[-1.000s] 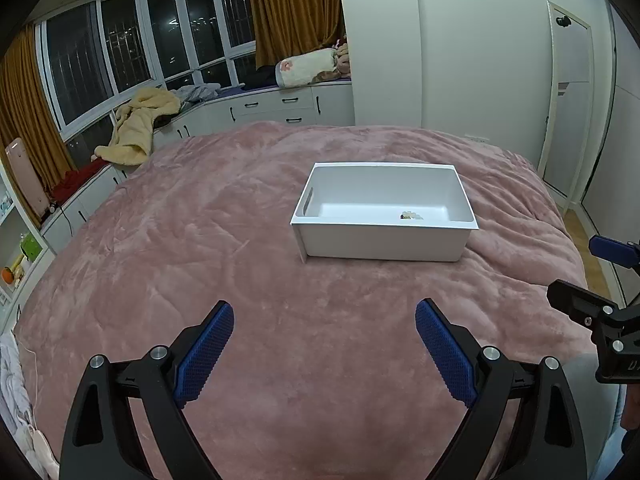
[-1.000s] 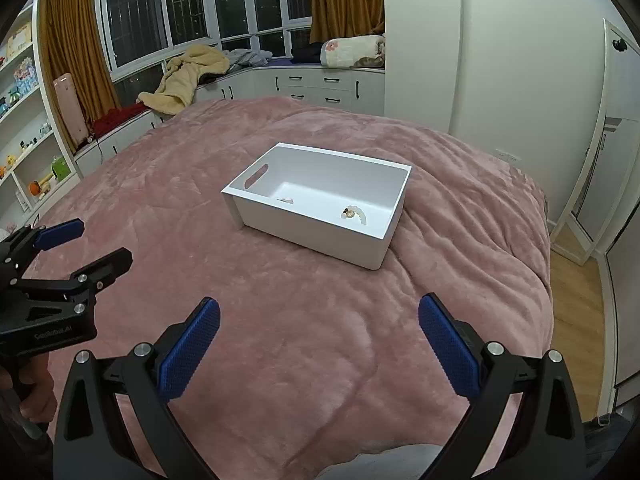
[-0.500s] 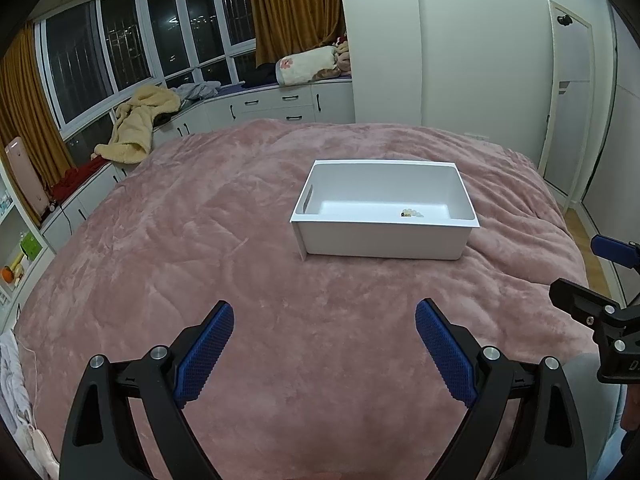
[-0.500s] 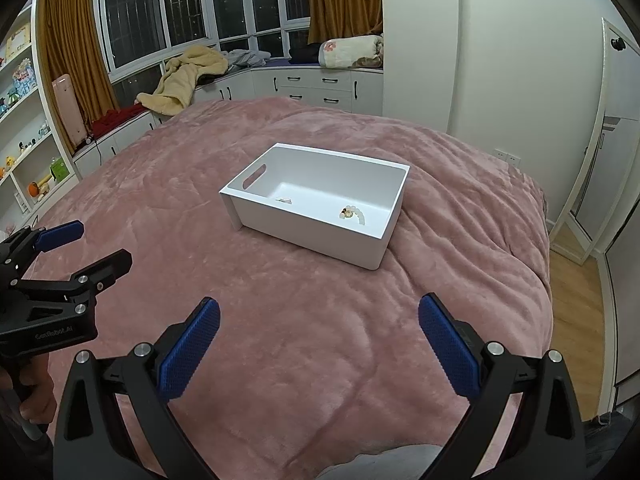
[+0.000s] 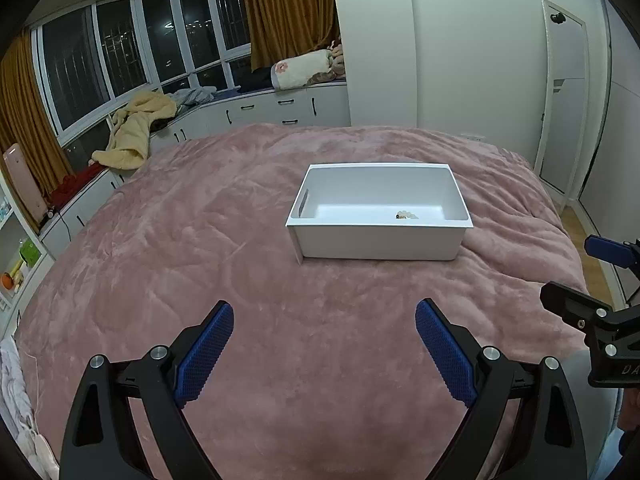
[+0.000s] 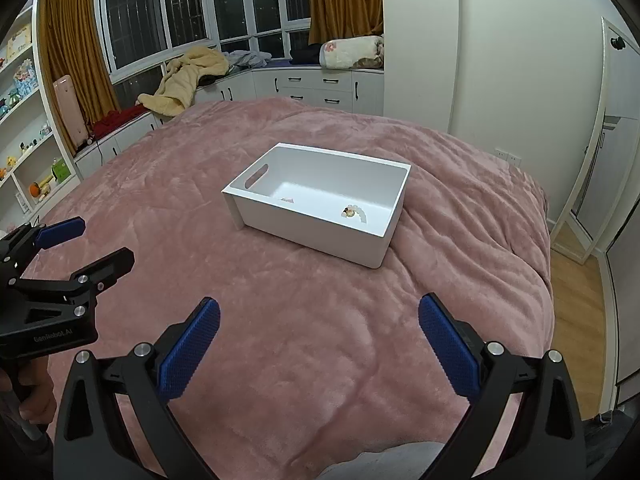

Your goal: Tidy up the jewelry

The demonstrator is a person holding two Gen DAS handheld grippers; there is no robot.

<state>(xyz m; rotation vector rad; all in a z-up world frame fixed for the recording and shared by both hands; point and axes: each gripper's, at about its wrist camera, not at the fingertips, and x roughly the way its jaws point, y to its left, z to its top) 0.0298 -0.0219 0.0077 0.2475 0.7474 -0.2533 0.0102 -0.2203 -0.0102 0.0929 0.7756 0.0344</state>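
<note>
Box [image 5: 378, 236] unmoved, well ahead of both spread grippers.

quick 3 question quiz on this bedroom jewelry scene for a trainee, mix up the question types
1. True or false: the left gripper and right gripper both have their jaws spread with nothing between them.
2. Multiple choice: the white bin sits on A) a wooden desk, B) the pink blanket, C) a window bench.
3. Fill in: the right wrist view shows ___ small jewelry pieces in the bin, a beaded piece and a pinkish piece.

Key: 1 true; 2 B; 3 two
</note>
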